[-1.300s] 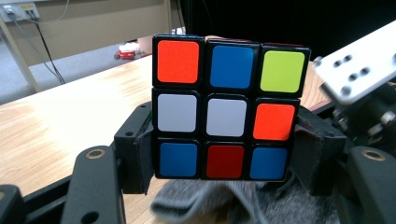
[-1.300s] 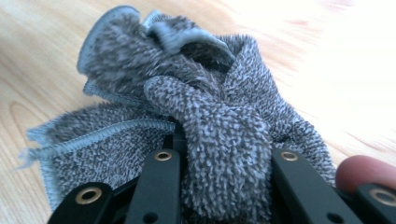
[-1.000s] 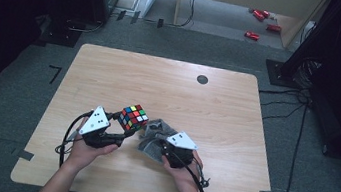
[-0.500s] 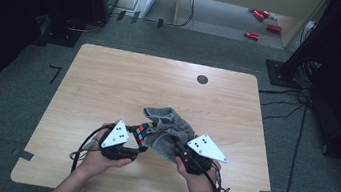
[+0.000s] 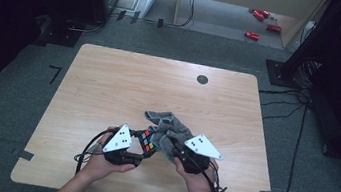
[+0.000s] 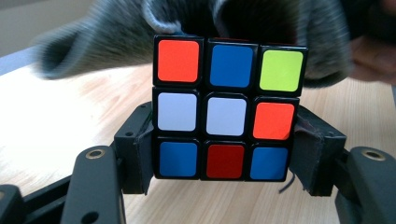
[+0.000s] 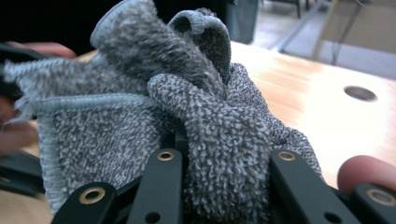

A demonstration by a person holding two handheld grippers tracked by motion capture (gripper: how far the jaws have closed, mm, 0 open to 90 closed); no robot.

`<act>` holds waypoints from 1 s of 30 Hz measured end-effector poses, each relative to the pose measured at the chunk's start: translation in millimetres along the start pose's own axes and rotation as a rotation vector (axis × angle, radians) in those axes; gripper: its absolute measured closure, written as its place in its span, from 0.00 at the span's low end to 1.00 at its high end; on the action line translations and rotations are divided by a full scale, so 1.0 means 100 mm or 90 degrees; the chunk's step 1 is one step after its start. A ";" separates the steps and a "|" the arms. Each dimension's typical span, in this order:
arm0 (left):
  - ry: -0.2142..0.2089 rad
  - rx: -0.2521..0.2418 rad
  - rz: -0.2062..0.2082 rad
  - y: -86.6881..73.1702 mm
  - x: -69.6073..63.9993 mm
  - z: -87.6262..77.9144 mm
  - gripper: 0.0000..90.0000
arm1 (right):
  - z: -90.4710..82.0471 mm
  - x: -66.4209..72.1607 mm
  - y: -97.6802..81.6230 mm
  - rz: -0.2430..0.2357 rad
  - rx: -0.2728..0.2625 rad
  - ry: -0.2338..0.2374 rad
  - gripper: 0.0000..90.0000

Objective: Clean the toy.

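A scrambled Rubik's cube [image 6: 226, 107] is clamped by its bottom layer between the pads of my left gripper [image 6: 224, 161]. In the high view the cube [image 5: 148, 141] sits near the table's front edge, held by that left gripper [image 5: 140, 148]. A crumpled grey towel [image 7: 177, 116] is bunched between the jaws of my right gripper [image 7: 219, 186], which is shut on it. From above, the towel [image 5: 167, 126] drapes against the cube's right and far sides, with the right gripper [image 5: 175, 151] just right of the cube. The towel [image 6: 130, 32] fills the background behind the cube.
The wooden table [image 5: 109, 87] stretches away beyond both hands, with a round cable hole [image 5: 202, 79] near its far edge. Black cables [image 5: 87, 150] trail from the grippers toward the front edge. Dark floor and equipment surround the table.
Both hands have shifted right along the front of the table and drawn together. The towel has lifted off the table and now rests against the cube.
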State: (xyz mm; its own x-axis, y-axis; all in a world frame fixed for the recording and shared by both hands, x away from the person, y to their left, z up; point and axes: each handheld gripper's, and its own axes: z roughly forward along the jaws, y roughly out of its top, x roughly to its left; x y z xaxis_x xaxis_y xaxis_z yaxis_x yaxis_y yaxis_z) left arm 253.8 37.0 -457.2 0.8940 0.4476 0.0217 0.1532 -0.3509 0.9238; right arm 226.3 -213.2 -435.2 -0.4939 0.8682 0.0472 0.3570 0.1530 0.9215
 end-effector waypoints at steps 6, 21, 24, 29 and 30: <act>-0.007 0.026 -0.002 -0.03 -0.01 0.06 0.38 | -0.09 0.01 0.09 0.005 -0.025 0.006 0.83; -0.023 0.005 -0.004 0.00 -0.05 0.04 0.38 | -0.04 0.03 0.05 0.015 -0.018 0.039 0.82; -0.028 0.003 -0.014 -0.01 -0.04 0.05 0.38 | -0.04 -0.04 0.02 0.014 -0.007 0.013 0.82; -0.033 0.018 -0.008 -0.03 -0.09 0.11 0.38 | -0.12 0.00 0.07 0.013 -0.031 0.020 0.83; -0.035 0.019 -0.007 -0.03 -0.10 0.12 0.38 | -0.14 0.03 0.09 0.008 -0.039 0.028 0.83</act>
State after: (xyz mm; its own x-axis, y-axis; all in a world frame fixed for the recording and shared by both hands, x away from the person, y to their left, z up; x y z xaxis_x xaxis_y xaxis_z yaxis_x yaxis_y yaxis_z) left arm 249.1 23.6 -464.5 0.9141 0.4053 -0.0103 0.1747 -0.3708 0.9121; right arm 217.1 -215.4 -421.0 -0.5252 0.8478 0.0742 0.3148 0.1126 0.9424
